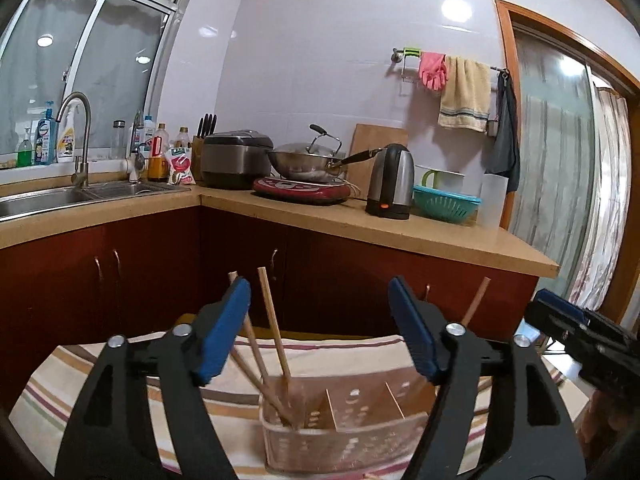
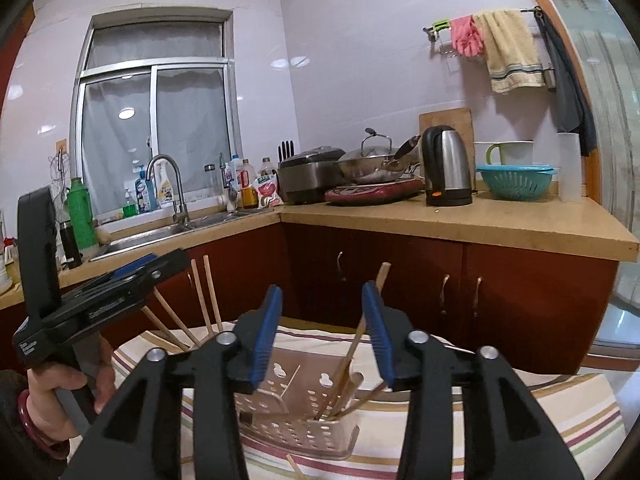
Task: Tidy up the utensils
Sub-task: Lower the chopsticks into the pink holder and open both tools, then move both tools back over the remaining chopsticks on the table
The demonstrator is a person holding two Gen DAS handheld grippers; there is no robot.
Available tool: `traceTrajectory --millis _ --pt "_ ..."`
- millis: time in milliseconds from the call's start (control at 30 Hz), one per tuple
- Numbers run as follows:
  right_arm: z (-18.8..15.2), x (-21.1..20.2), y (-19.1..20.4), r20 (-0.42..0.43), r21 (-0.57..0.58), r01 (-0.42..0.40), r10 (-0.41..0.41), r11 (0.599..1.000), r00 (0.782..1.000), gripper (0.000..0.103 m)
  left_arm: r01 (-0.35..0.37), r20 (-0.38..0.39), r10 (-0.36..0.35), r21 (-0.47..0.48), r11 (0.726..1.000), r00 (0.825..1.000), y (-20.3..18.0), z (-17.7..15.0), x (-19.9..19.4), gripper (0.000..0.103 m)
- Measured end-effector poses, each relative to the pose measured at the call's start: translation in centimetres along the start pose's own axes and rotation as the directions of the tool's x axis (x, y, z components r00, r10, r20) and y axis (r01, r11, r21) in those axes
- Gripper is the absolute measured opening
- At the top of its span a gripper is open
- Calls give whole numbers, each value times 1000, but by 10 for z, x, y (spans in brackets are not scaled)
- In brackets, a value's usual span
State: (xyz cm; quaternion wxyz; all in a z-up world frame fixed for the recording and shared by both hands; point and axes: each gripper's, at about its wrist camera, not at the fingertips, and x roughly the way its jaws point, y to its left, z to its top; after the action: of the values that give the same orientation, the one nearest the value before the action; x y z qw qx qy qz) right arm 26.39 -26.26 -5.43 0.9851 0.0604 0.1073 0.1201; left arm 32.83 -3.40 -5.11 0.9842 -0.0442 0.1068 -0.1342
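A clear perforated utensil holder (image 1: 344, 432) with dividers stands on a striped cloth (image 1: 120, 368). Several wooden chopsticks (image 1: 274, 320) lean in its left compartment, and one more chopstick (image 1: 478, 300) rises at its right end. My left gripper (image 1: 318, 286) hangs above the holder, open, with the left sticks just inside its left pad. In the right wrist view my right gripper (image 2: 322, 292) is open over the holder (image 2: 296, 420), and a chopstick (image 2: 348, 356) leans by its right pad, untouched. A person's hand (image 2: 60, 392) holds the left gripper's handle.
A loose chopstick (image 2: 296, 466) lies on the cloth (image 2: 560, 412) in front of the holder. Behind stand red cabinets (image 2: 520, 300) under a counter with a kettle (image 2: 446, 168), a wok (image 2: 372, 168), a teal colander (image 2: 516, 182) and a sink (image 2: 160, 236).
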Motion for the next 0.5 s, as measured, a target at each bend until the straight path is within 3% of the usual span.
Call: traceTrajectory --millis 67,267,367,500 --pt "2 -13 -3 9 7 6 -6 1000 1000 50 3 6 -3 -2 1000 1000 3 -2 -17 82" --pt "-10 -59 -9 7 6 31 -31 999 999 55 -3 -7 3 17 1000 1000 13 -24 -68 89" --pt "-30 -79 -13 -16 -6 53 -53 999 998 55 -41 -36 43 49 998 998 21 -48 -92 89" --pt "-75 -91 -24 -112 -3 72 -72 997 991 55 -87 -97 94 78 993 991 36 -86 -113 89"
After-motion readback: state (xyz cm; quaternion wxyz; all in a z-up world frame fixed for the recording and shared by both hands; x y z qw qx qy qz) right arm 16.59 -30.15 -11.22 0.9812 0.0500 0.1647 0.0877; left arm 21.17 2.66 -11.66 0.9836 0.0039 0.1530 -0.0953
